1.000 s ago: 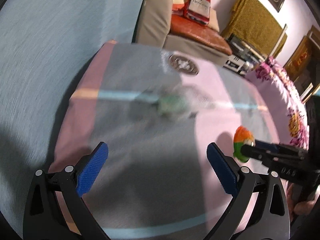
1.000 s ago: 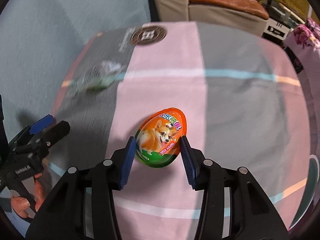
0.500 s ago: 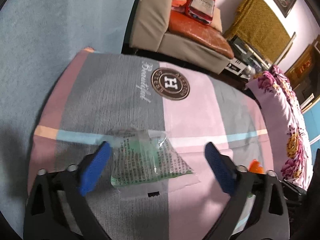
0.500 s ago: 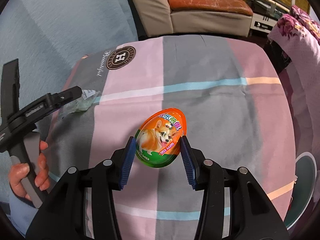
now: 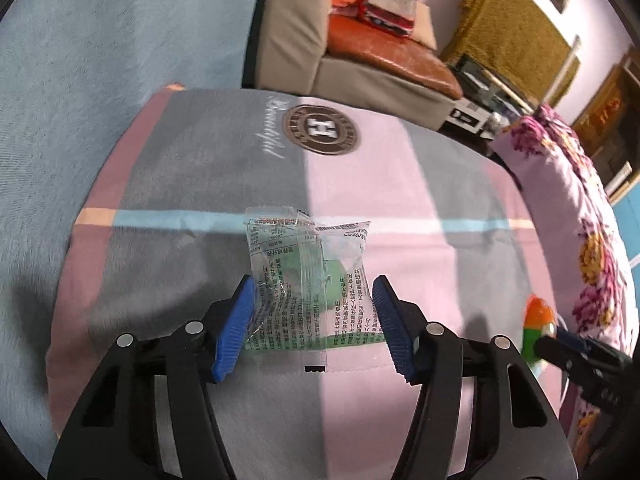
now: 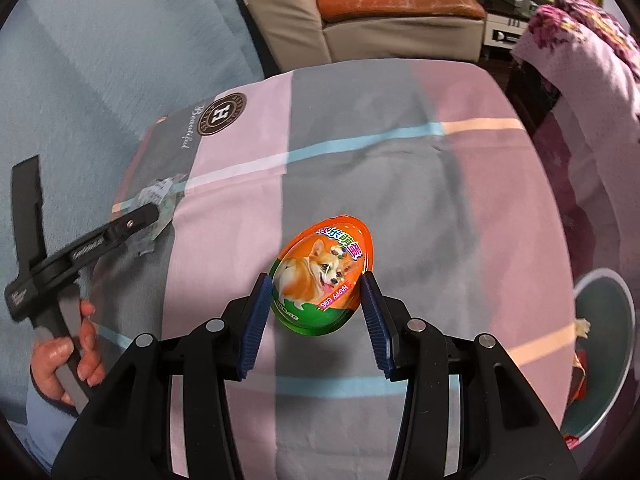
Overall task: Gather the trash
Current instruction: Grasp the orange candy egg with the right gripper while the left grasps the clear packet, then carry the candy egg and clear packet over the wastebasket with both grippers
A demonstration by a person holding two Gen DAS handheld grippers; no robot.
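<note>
Left gripper [image 5: 312, 320] jaws spread astride clear wrapper [image 5: 306, 276] flat on surface [image 5: 420, 208]; right gripper [image 6: 316, 316] jaws clamp egg package [image 6: 322, 280], bin [image 6: 600, 360] at 3 o'clock; press low, pinch film centrally.

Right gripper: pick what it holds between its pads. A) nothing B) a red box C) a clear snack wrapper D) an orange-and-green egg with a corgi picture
D: in the right wrist view the right gripper has its blue pads against both sides of the orange-and-green corgi egg, held above the striped cloth; the clear wrapper lies between the left gripper's pads instead.
</note>
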